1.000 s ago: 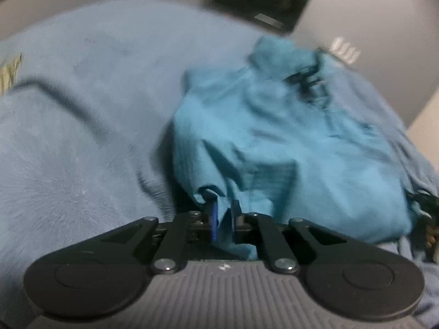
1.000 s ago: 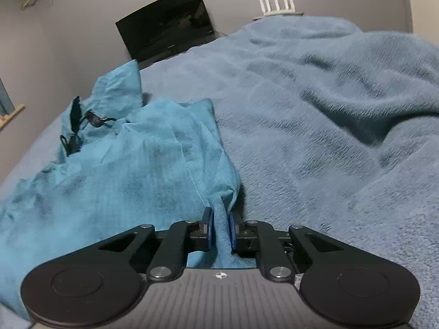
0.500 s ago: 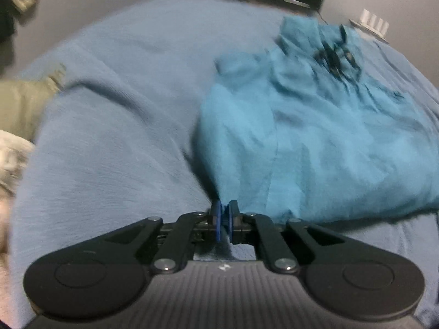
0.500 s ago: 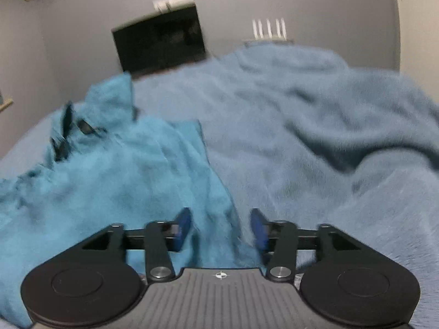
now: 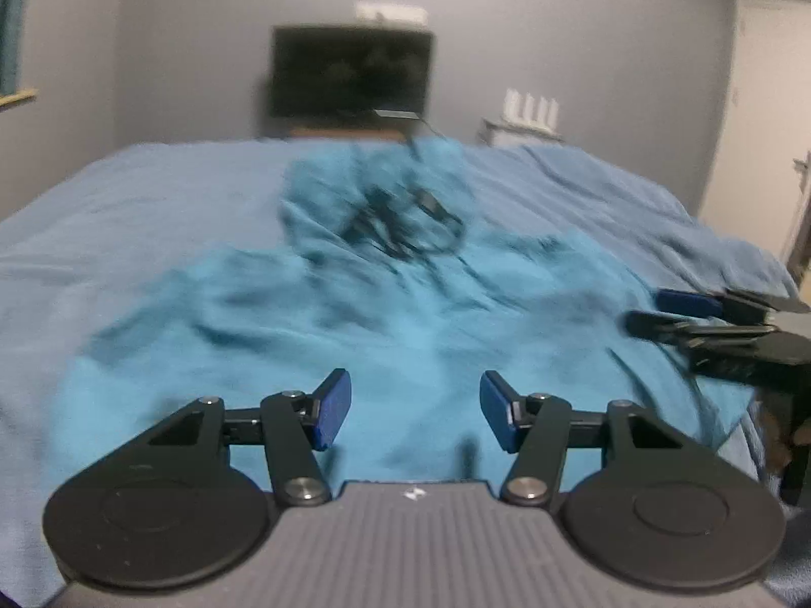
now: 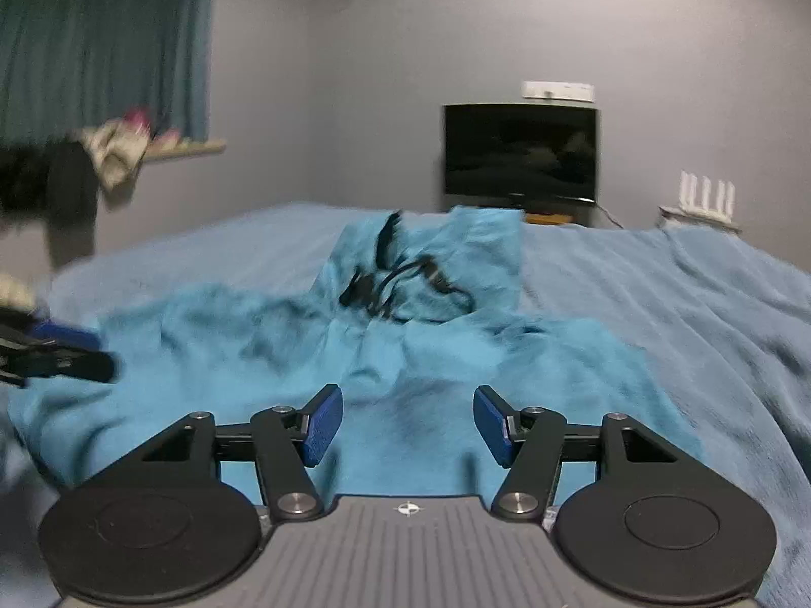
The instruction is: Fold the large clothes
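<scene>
A crumpled teal garment [image 5: 405,314] with black drawstrings [image 5: 405,228] lies spread on the blue bed blanket [image 5: 126,213]. My left gripper [image 5: 415,405] hovers over its near hem, jaws opening, nothing between the blue pads. In the right wrist view my right gripper [image 6: 408,418] stands open above the same garment [image 6: 405,354], holding nothing. Each gripper shows in the other's view: the right gripper [image 5: 674,311] at the right edge, the left gripper [image 6: 66,349] blurred at the left edge. Both views are motion-blurred.
A dark TV [image 6: 519,152] stands against the grey wall beyond the bed, with a white router [image 6: 704,197] to its right. Teal curtains [image 6: 101,40] and a heap of clothes [image 6: 121,147] on a ledge are at the left. The blanket [image 6: 709,304] extends right.
Both grippers let go of the garment's hem corners and opened, the right first, then the left. Both swung inward and now face the TV wall over the garment.
</scene>
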A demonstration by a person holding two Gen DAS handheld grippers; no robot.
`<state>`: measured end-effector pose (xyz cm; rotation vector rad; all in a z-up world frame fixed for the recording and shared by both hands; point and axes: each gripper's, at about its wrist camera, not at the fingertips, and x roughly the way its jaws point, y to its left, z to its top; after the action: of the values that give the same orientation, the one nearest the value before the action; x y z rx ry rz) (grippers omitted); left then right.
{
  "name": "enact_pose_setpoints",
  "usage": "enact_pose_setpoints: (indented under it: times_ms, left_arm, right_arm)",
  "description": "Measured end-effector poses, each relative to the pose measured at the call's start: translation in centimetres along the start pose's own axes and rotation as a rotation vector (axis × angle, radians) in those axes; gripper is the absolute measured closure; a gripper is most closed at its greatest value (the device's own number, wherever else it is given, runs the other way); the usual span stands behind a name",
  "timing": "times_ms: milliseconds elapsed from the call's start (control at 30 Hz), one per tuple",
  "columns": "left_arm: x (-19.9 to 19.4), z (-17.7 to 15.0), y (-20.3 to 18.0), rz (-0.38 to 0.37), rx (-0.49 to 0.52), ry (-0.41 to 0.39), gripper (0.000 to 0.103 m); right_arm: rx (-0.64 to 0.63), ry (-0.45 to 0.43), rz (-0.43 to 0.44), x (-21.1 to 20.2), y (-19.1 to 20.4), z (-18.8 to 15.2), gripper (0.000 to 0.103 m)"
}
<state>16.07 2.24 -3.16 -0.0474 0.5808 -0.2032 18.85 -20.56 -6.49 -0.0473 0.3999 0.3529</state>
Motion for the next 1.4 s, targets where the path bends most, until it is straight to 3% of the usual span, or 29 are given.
enact_pose_setpoints:
  times_ms: [67, 200, 233, 300, 433, 533, 633, 700, 867, 1000, 1133, 1200, 1267, 1333, 1400]
  left_arm:
    - [2.3, -0.8, -1.2, -0.022, 0.026, 0.046, 0.048]
    - [5.2, -3.7, -1.6, 0.031, 0.119, 0.140, 0.045]
    - [5.3, -4.5, -1.3, 0.048, 0.141, 0.141, 0.045]
    - [4.9, -5.4, -0.3, 0.101, 0.178, 0.130, 0.045]
    - [3.2, -5.2, 3.0, 0.168, 0.075, 0.125, 0.045]
    - [1.8, -5.2, 5.8, 0.277, -0.032, 0.125, 0.045]
    - [0.4, -5.2, 9.2, 0.308, -0.217, 0.123, 0.045]
    - [0.3, -5.3, 10.3, 0.331, -0.261, 0.134, 0.045]
    - [-0.5, -4.9, 9.6, 0.355, -0.242, 0.073, 0.045]
    - [-1.3, -4.2, 7.4, 0.272, -0.154, -0.038, 0.044]
    - [1.0, -4.1, 4.9, 0.192, -0.039, -0.012, 0.040]
    - [2.6, -4.5, 4.2, 0.187, -0.010, 0.059, 0.040]
    - [3.8, -4.7, 4.1, 0.206, -0.009, 0.104, 0.040]
    - [3.9, -4.1, 4.1, 0.201, -0.029, 0.087, 0.040]
    - [3.5, -2.8, 4.3, 0.140, -0.061, 0.060, 0.040]
  right_arm:
    - [-0.048, 0.059, -0.021, 1.4, 0.5, -1.1, 0.042]
    - [-0.102, 0.164, -0.135, 3.1, 0.1, -3.5, 0.042]
    - [-0.088, 0.186, -0.172, 3.5, -0.7, -3.7, 0.037]
    - [0.011, 0.207, -0.236, 3.5, -2.9, -3.6, 0.027]
    - [0.195, 0.245, -0.397, 3.3, -7.5, -4.0, 0.036]
    - [0.310, 0.244, -0.386, 2.8, -9.6, -4.4, 0.036]
    - [0.247, 0.247, -0.411, 3.0, -8.3, -4.4, 0.035]
    - [0.209, 0.250, -0.419, 2.8, -7.7, -4.7, 0.035]
    - [0.237, 0.220, -0.414, 1.4, -7.8, -4.3, 0.034]
    - [0.234, 0.097, -0.360, -0.1, -7.1, -3.2, 0.034]
    - [0.168, -0.010, -0.228, -0.4, -4.9, -2.3, 0.029]
    - [0.106, 0.005, -0.152, 0.5, -3.3, -2.3, 0.026]
    - [0.053, 0.072, -0.137, 2.2, -2.3, -2.6, 0.025]
    - [0.044, 0.145, -0.137, 3.5, -1.9, -3.0, 0.025]
    - [0.102, 0.142, -0.120, 3.4, -2.4, -2.3, 0.025]
